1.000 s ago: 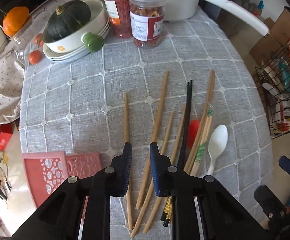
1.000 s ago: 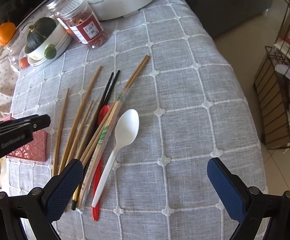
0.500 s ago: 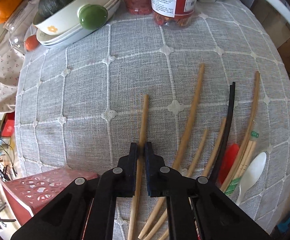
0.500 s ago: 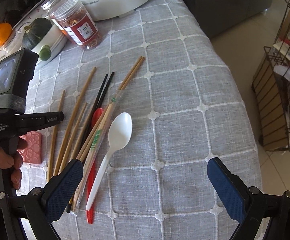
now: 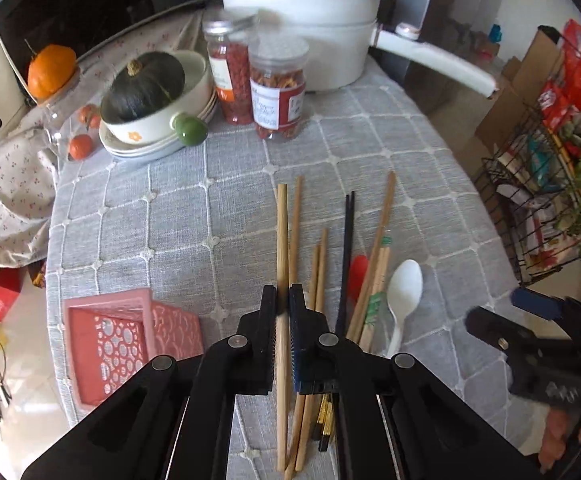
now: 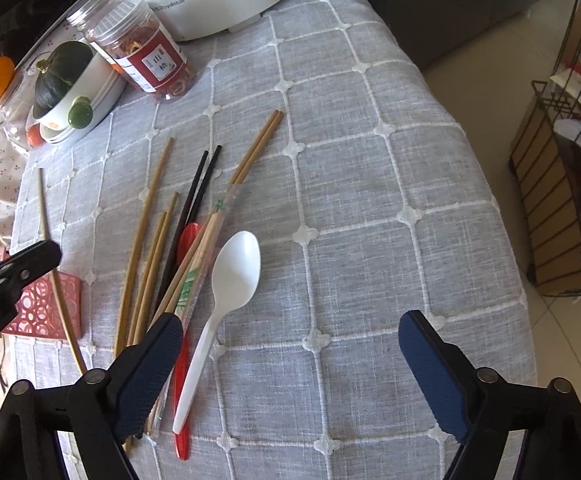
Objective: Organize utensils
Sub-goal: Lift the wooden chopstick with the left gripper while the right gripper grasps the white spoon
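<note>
Between the left hand-held gripper [image 5: 283, 307] pads, pinched near mid-length: light, stiff, slippery tan bamboo chopstick [image 5: 282, 240]; right hand-held gripper [image 6: 290, 368] closing, empty.

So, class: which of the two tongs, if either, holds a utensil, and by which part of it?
The left tongs are shut on one wooden chopstick, gripped around mid-length. The right tongs hold nothing: they are closing over bare tablecloth.

Both wrist views angled steeply down, close over grey checked tablecloth [image 5: 330, 152]; shared: white plastic spoon [image 6: 226, 300], chopsticks.
</note>
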`<state>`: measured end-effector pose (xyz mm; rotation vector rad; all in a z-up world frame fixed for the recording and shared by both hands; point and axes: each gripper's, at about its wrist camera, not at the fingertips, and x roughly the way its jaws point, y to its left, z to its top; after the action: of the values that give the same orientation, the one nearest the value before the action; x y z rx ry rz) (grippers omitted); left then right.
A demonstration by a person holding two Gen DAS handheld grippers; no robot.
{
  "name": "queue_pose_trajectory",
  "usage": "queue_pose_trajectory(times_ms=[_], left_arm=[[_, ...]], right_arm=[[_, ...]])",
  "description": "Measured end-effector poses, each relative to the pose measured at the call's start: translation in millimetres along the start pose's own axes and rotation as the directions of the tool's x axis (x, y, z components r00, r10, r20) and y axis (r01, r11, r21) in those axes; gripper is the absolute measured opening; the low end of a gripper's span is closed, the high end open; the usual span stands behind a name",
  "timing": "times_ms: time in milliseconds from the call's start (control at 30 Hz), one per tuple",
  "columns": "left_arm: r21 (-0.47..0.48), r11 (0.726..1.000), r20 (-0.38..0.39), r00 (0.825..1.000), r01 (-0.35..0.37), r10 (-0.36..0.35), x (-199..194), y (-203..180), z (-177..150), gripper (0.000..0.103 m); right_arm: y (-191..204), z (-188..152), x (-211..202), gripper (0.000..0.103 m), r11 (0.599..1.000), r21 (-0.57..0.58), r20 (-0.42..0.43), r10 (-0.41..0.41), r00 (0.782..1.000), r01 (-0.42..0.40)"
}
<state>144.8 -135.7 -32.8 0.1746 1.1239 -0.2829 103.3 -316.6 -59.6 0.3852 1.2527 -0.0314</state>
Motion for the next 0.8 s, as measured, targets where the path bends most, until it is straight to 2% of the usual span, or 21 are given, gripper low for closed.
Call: queue_pose_trajectory(times_ms=[133,300,367,533,633,700,800], left_arm=[[0.035,0.999,0.095,0.995,0.039,-0.042,-38.8,9.5,-13.5,0.006],[0.019,0.996,0.179,0.980,0.090,-0.092,-73.7,28.3,-52.1,0.006],[0.006,0.994,0.208,0.972,0.113,-0.112,-79.5,40.6,-62.2,0.006],[-0.022,0.991,0.283,0.951,0.133,-0.121,-80.1,64.6,-85.5,0.006],[-0.037,0.984,0.285,0.946,0.172,-0.154,-80.8,77.1,-87.2,0.006],[-0.029,0.987,0.312,0.940,0.157,-0.140,-86.5,82.2,-87.9,0.006],[-0.049,0.983,0.334,0.930,0.178,-0.152,-92.4,93.2,-88.1,0.006]], right_arm=[[4.0,0.3,10.5,0.079,0.999,0.016,-0.027,0.051,0.998,-0.051],[9.9,1.6,29.8,0.066,0.995,0.025,-0.064,0.099,0.993,-0.097],[11.6,2.6,38.0,0.058,0.994,0.032,-0.072,0.103,0.992,-0.101],[13.5,6.0,57.2,0.047,0.994,0.031,-0.077,0.106,0.991,-0.104],[12.9,8.0,65.9,0.043,0.993,0.041,-0.074,0.117,0.990,-0.114],[13.6,10.8,69.2,0.040,0.994,0.038,-0.061,0.108,0.992,-0.106],[16.1,15.6,71.5,0.034,0.993,0.035,-0.033,0.114,0.993,-0.112]])
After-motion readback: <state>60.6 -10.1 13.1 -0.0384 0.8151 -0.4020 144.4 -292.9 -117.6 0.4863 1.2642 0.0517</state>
